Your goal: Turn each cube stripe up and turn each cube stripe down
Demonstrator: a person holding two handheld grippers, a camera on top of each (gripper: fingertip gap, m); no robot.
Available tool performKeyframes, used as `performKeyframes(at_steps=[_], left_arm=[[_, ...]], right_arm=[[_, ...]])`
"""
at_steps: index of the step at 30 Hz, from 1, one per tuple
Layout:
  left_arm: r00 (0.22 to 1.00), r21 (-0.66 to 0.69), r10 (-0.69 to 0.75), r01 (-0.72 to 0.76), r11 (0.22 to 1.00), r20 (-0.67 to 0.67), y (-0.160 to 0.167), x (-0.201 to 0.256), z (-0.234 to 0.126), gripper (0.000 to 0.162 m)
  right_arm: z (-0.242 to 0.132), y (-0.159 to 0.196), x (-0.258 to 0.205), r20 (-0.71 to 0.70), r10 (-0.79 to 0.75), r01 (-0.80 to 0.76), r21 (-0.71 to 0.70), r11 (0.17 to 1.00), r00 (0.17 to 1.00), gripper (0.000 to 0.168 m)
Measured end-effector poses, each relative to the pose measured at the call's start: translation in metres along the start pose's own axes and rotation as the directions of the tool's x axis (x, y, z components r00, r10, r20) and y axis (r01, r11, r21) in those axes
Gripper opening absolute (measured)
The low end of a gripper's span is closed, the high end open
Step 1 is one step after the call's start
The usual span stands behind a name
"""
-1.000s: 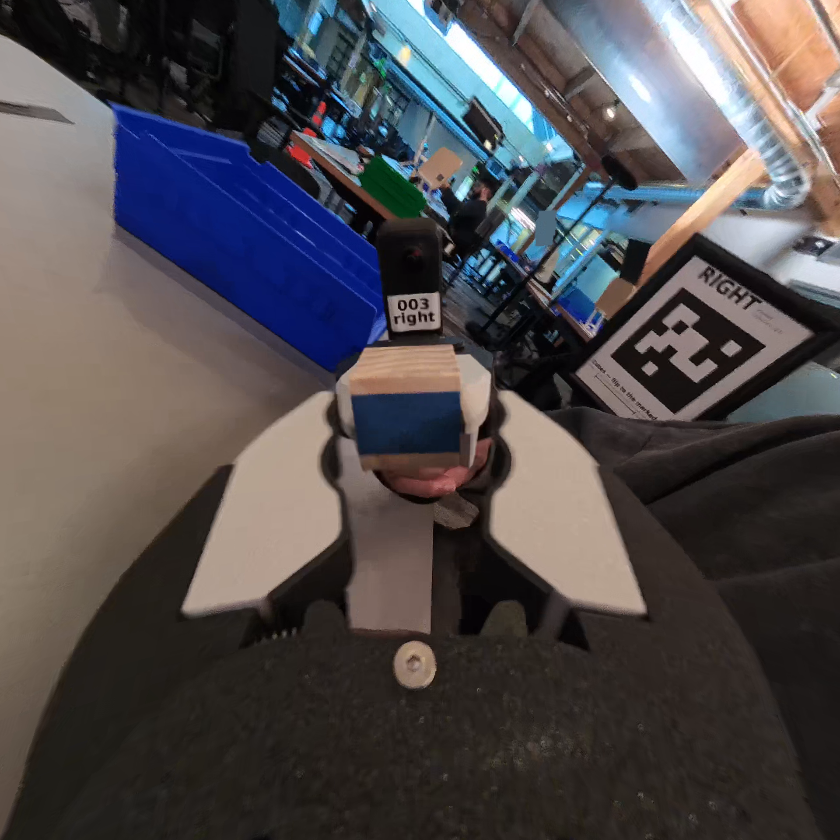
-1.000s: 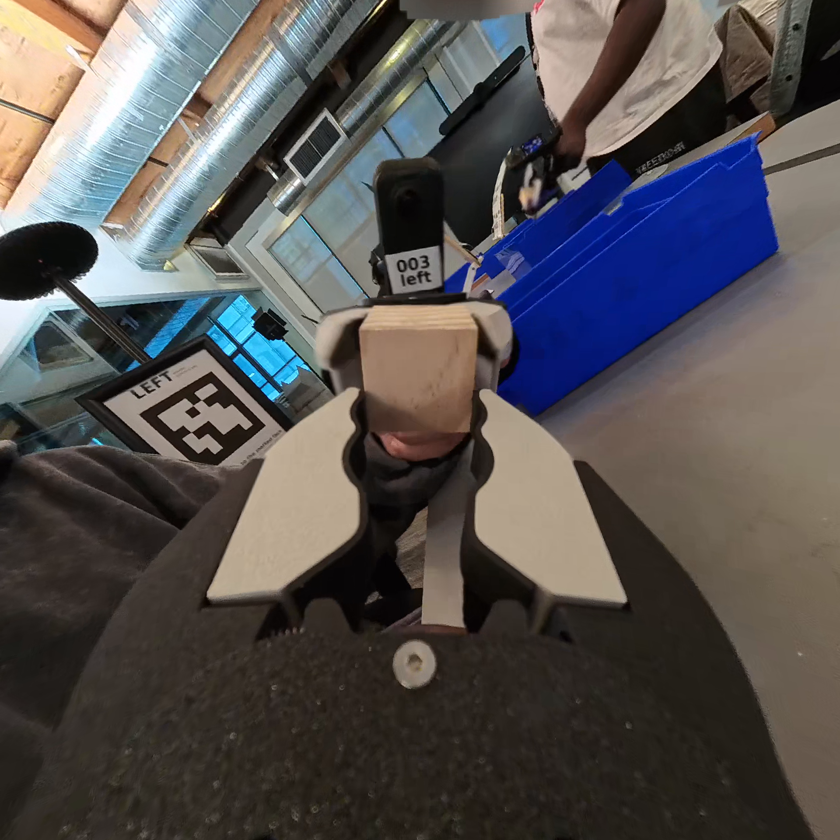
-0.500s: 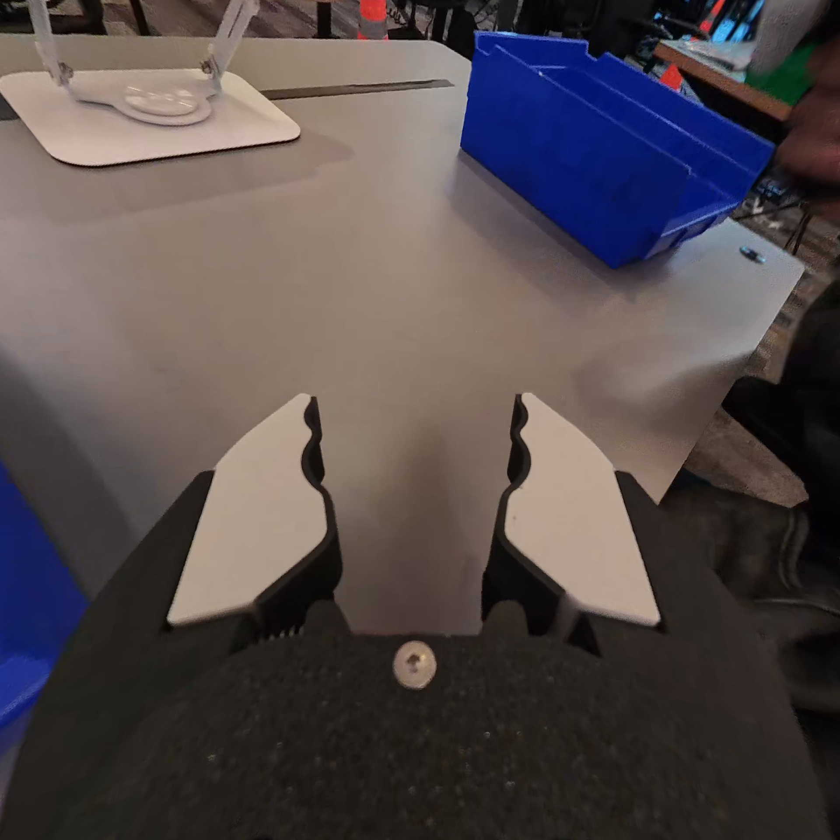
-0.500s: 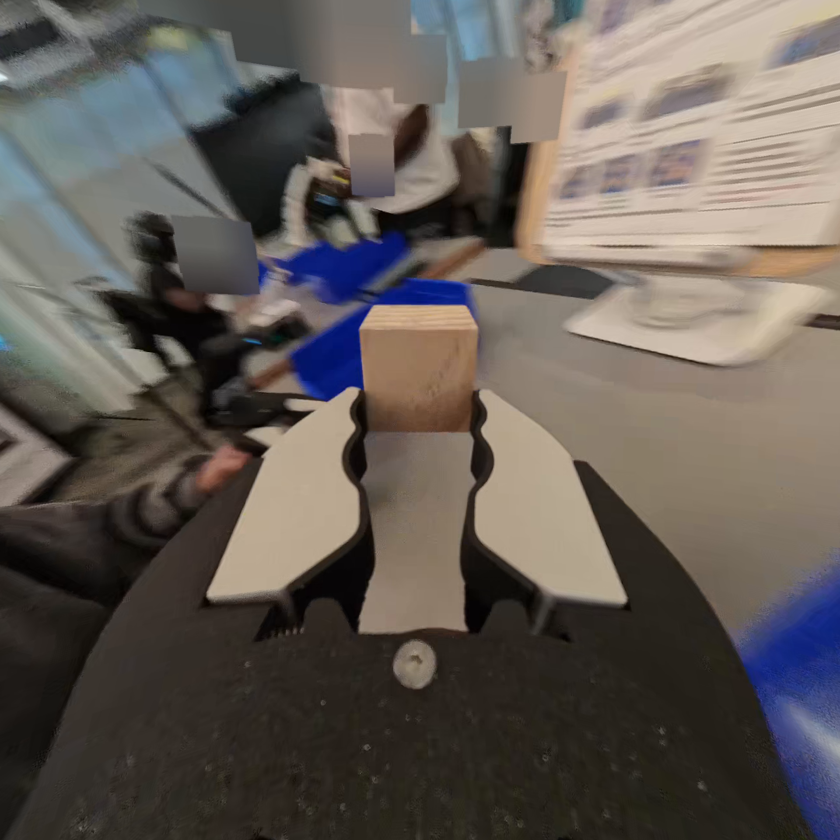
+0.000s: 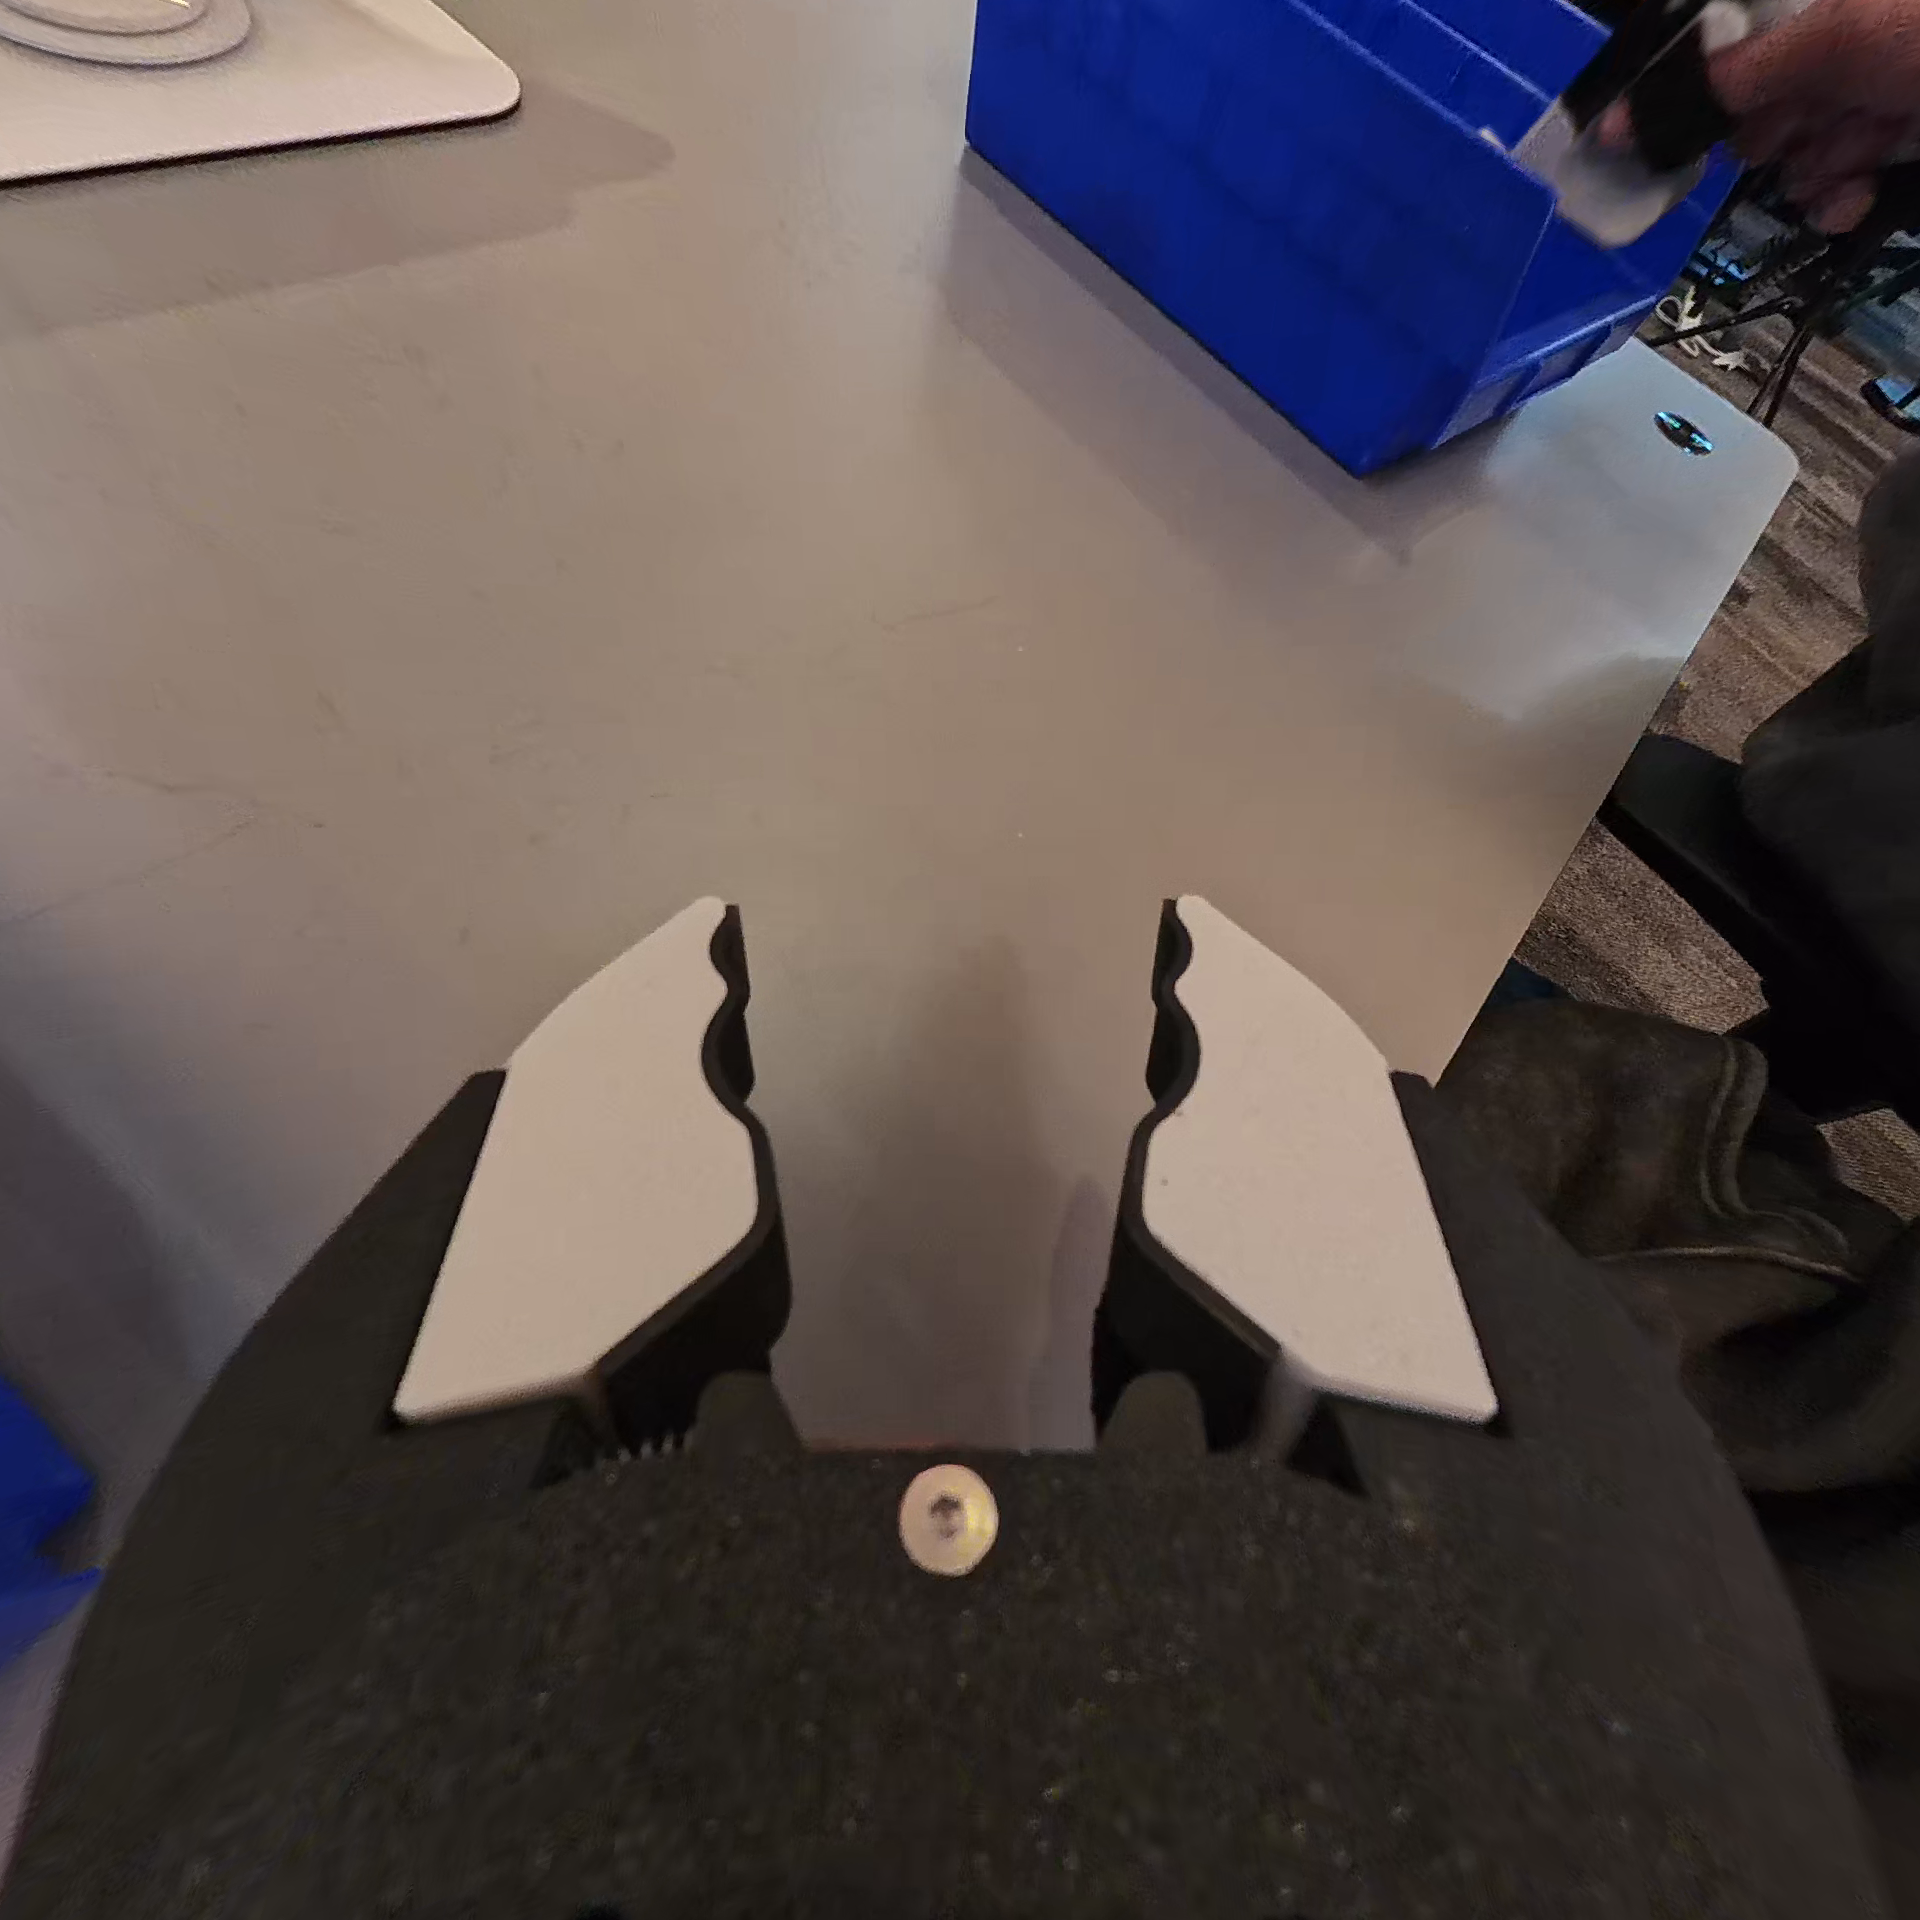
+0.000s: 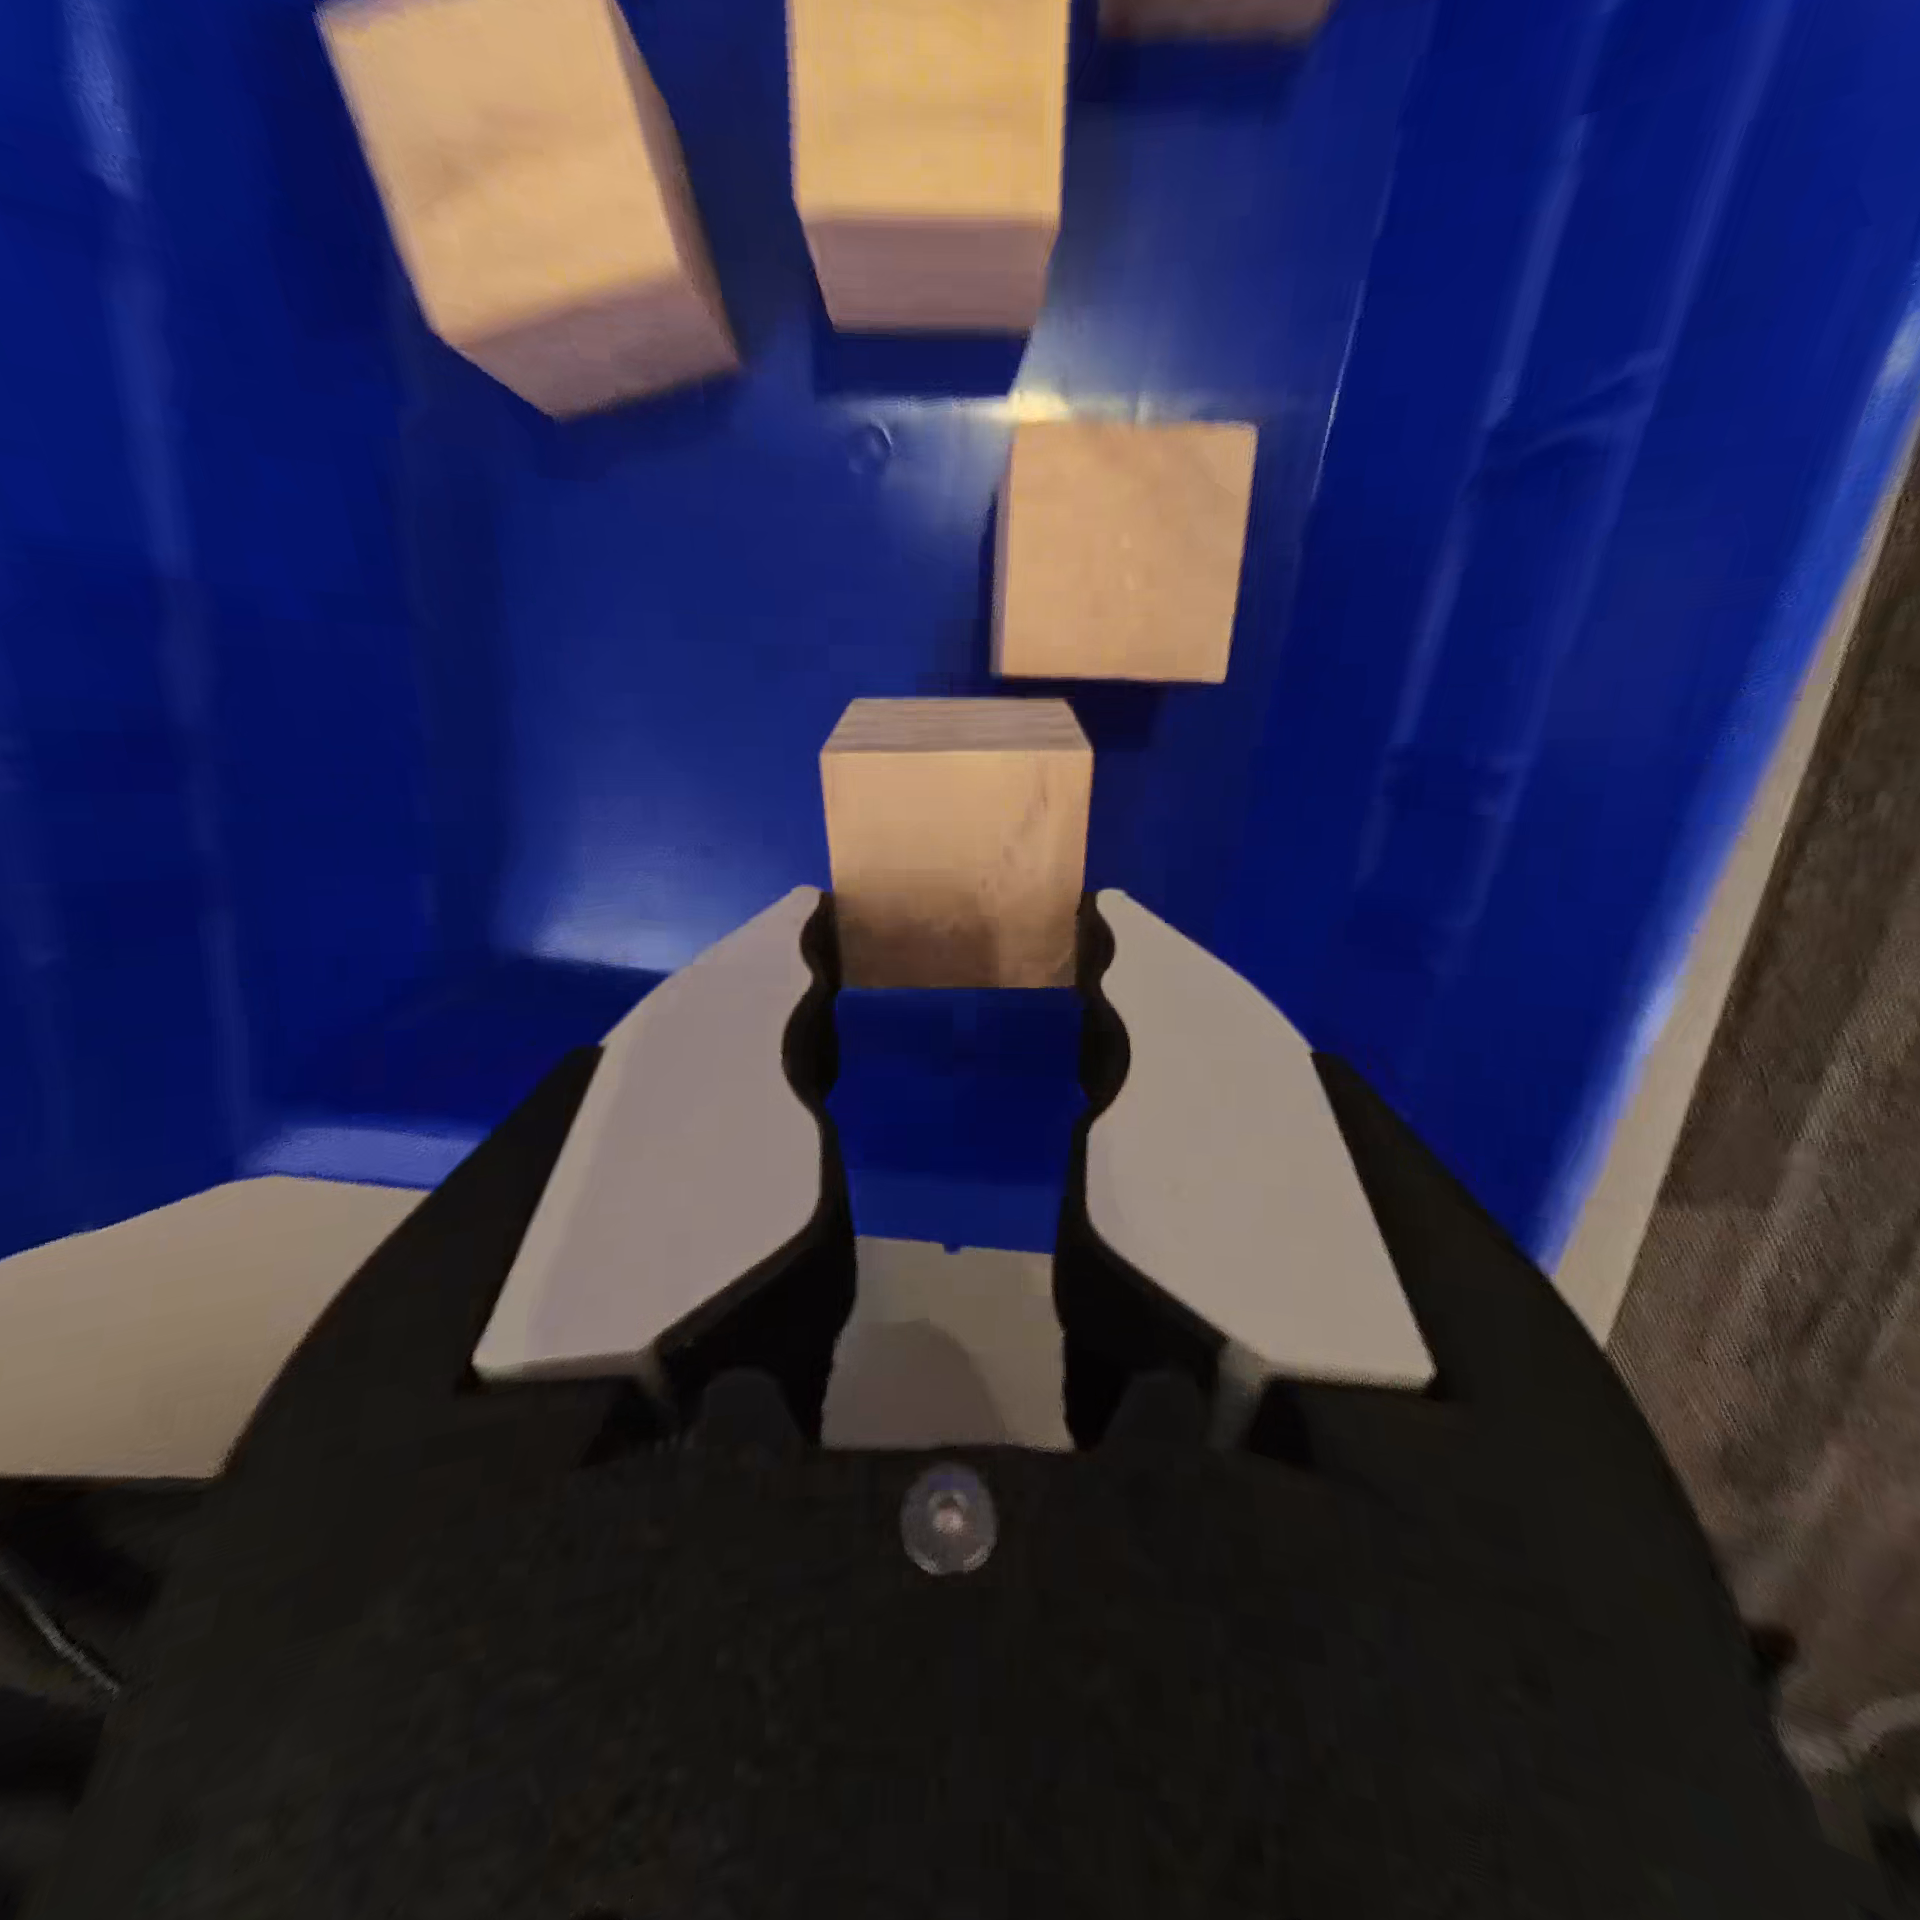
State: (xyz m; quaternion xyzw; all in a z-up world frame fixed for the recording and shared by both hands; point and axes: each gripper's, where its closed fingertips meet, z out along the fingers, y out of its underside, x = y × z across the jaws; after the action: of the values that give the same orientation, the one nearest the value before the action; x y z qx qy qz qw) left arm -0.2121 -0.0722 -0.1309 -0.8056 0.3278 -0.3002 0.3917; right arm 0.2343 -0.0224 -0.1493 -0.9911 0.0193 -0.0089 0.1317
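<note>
Half a second ago the right hand-held gripper [image 6: 954,925] held its wooden cube [image 6: 956,840] up over the table; now it has swung over to a blue bin [image 6: 364,675] and holds the cube above the inside of it. Its two fingers [image 6: 686,1132] pinch the cube by its sides. No stripe shows on the faces of the held cube that we can see.

More wooden cubes lie on the bin floor. One cube [image 6: 1122,551] sits just past the held cube and a little to its right. Two more, a tilted cube [image 6: 525,197] and a straight cube [image 6: 928,156], lie farther back from the held cube, and they look blurry. They all show plain wood.

The left hand-held gripper [image 5: 951,914] has hardly moved. It hangs over the grey table [image 5: 727,540] with its fingers spread apart and nothing between them. Past it, near the far right table corner, stands another blue bin [image 5: 1299,229]. Someone's hand [image 5: 1808,94] is over that bin's right end, holding something blurry. A white tray [image 5: 260,94] lies to the left of that bin, well apart from it.
</note>
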Motion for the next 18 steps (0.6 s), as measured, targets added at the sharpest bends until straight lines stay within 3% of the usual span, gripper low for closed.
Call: performKeyframes(at_steps=[3, 6, 7, 8, 9, 13, 15, 16, 18], left_arm=[[1.0, -0.013, -0.001, 0.001, 1.0, -0.019, 0.002, 0.004, 0.002, 0.074], [1.0, -0.027, 0.023, -0.024, 0.999, -0.018, 0.004, 0.007, 0.003, 0.074], [0.999, -0.033, 0.031, -0.032, 0.999, -0.016, 0.005, 0.007, 0.004, 0.075], [0.999, -0.04, 0.034, -0.034, 0.999, -0.014, 0.007, 0.007, 0.005, 0.075], [0.999, -0.042, 0.033, -0.034, 0.999, -0.016, 0.007, 0.007, 0.005, 0.075], [1.0, -0.013, 0.021, -0.021, 1.0, -0.009, 0.002, 0.002, 0.002, 0.076], [1.0, 0.013, 0.012, -0.012, 1.0, -0.005, -0.002, -0.002, -0.004, 0.064], [1.0, 0.052, 0.009, -0.009, 0.999, 0.008, -0.008, -0.007, -0.008, 0.063], [0.994, 0.117, 0.018, -0.03, 0.993, 0.106, -0.018, -0.025, -0.016, 0.07]], right_arm=[[0.02, 0.012, 0.006, -0.032, -0.005, 0.002, -0.091, 0.996, 0.999, 0.045], [0.019, 0.007, 0.014, -0.074, 0.026, -0.03, -0.06, 0.998, 0.997, 0.044], [0.019, 0.009, 0.015, -0.088, 0.013, -0.02, -0.073, 0.997, 0.996, 0.047], [0.016, 0.01, 0.016, -0.098, 0.006, -0.013, -0.07, 0.997, 0.995, 0.063], [0.011, 0.008, 0.014, -0.091, 0.0, -0.004, -0.044, 0.999, 0.996, 0.072], [-0.054, -0.015, -0.003, -0.053, -0.037, 0.047, 0.211, 0.976, 0.998, 0.074], [-0.101, -0.038, -0.03, -0.02, -0.115, 0.112, 0.449, 0.886, 0.993, 0.071], [-0.123, -0.049, -0.052, 0.004, -0.173, 0.138, 0.585, 0.799, 0.985, 0.069], [-0.161, -0.065, -0.105, 0.052, -0.284, 0.116, 0.832, 0.542, 0.958, 0.08]])
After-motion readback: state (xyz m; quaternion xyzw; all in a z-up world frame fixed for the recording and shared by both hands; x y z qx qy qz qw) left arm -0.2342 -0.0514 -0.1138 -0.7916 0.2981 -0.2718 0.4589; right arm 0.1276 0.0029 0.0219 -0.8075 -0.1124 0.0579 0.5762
